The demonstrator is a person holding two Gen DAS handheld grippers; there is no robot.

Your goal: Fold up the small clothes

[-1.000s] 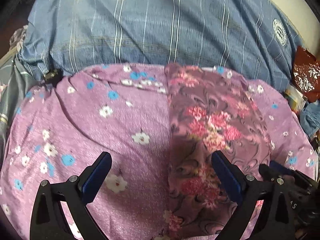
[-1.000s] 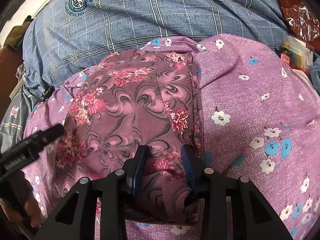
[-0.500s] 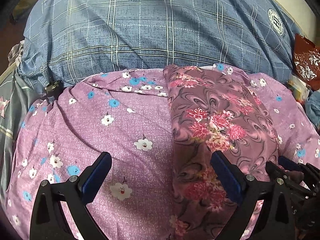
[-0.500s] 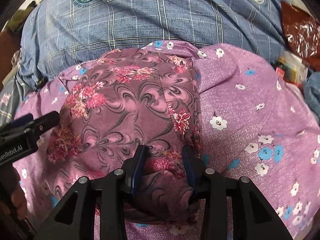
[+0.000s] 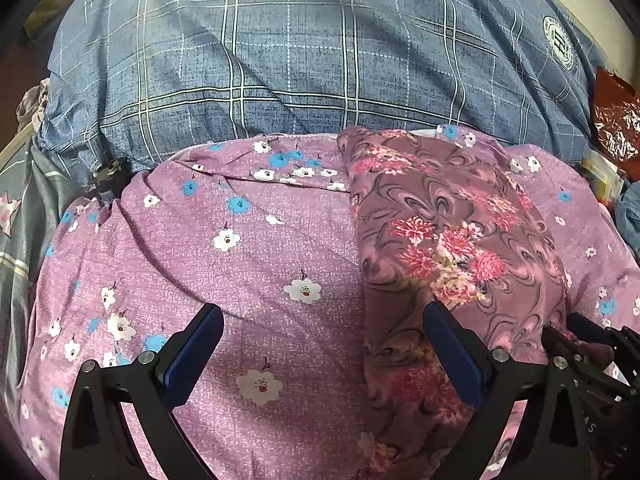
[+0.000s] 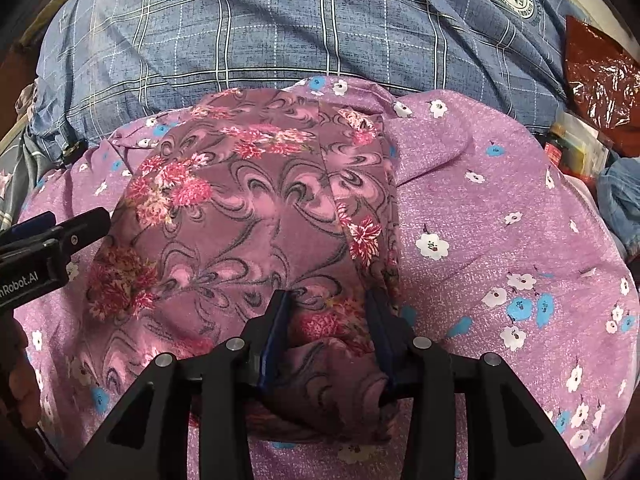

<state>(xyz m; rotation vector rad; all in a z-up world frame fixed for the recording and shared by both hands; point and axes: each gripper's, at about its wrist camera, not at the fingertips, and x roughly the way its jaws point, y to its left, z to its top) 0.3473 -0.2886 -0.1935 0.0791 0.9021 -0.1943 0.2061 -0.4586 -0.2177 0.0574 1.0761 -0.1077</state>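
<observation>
Right gripper (image 6: 328, 334) clamped on the near end of the folded garment (image 6: 256, 216); left gripper (image 5: 320, 356) spread wide, holding nothing.

The garment lies on the purple flowered sheet (image 6: 500, 208), its long axis running straight away from the right gripper toward the blue checked pillow (image 6: 320, 32). The left gripper hangs over bare sheet beside the garment's left edge, its right finger (image 5: 452, 356) over that edge, so the right is nearer.
</observation>
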